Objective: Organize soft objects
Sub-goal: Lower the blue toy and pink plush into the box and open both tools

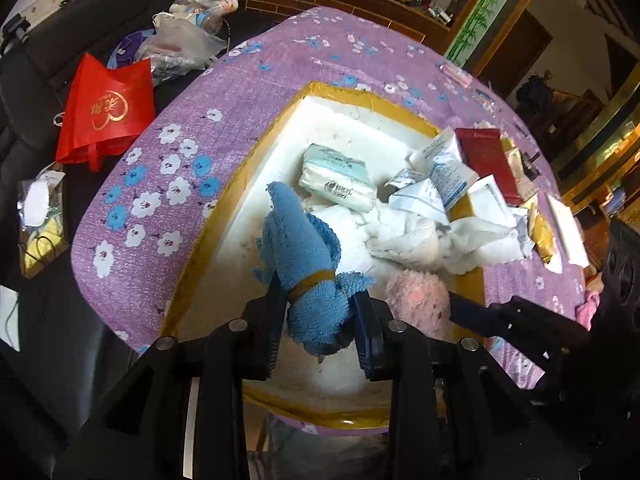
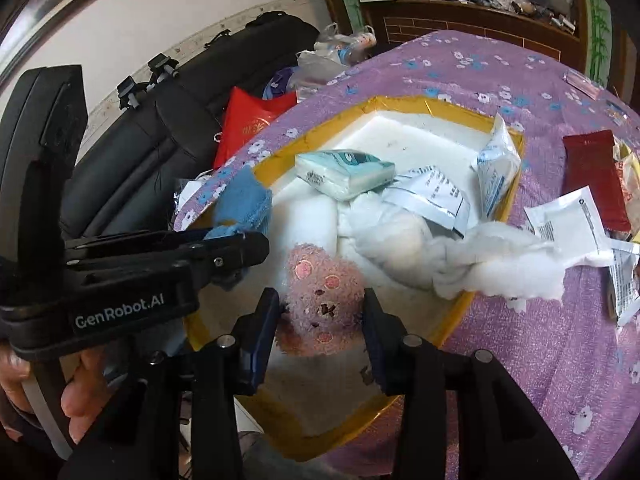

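Observation:
My left gripper [image 1: 318,312] is shut on a blue towel [image 1: 304,248] rolled up with a rubber band, held over the near part of a white foam box [image 1: 276,148] with a yellow taped rim. My right gripper [image 2: 322,320] is shut on a pink fluffy plush [image 2: 320,300], also over the near end of the box [image 2: 404,124]. The plush also shows in the left wrist view [image 1: 416,296], and the blue towel in the right wrist view [image 2: 244,200]. Inside the box lie a tissue pack [image 1: 340,176], white cloths [image 1: 404,236] and white sachets [image 1: 424,196].
The box sits on a purple flowered tablecloth [image 1: 168,152]. A red packet [image 1: 488,160] and white packets [image 2: 568,216] lie to the right of the box. A red bag [image 1: 108,112] and plastic bags [image 1: 180,44] rest on a black sofa at the left.

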A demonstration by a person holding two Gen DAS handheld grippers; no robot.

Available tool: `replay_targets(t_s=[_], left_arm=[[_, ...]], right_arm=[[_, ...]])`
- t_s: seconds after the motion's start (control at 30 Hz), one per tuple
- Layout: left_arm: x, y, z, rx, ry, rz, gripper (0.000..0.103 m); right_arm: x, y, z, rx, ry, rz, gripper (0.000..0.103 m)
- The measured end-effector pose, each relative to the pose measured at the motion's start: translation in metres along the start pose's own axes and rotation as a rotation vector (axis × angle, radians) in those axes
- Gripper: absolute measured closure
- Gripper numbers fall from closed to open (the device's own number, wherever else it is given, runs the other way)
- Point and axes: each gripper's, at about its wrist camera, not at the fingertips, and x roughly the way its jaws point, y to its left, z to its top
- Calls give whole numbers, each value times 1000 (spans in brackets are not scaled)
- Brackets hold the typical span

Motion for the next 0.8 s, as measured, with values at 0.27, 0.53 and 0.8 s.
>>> replay_targets(t_s=[0.27, 0.53, 0.8], left_arm=[[-16, -10, 1, -12, -36, 9, 43], [-55, -67, -8, 104, -205, 4, 43], [-22, -138, -11, 188, -68, -193, 43]], right_arm=[[-33, -17, -9, 70, -94, 75, 41], [-75, -56, -37, 170, -179, 95, 41], [-115, -119, -67, 310, -223, 59, 41]])
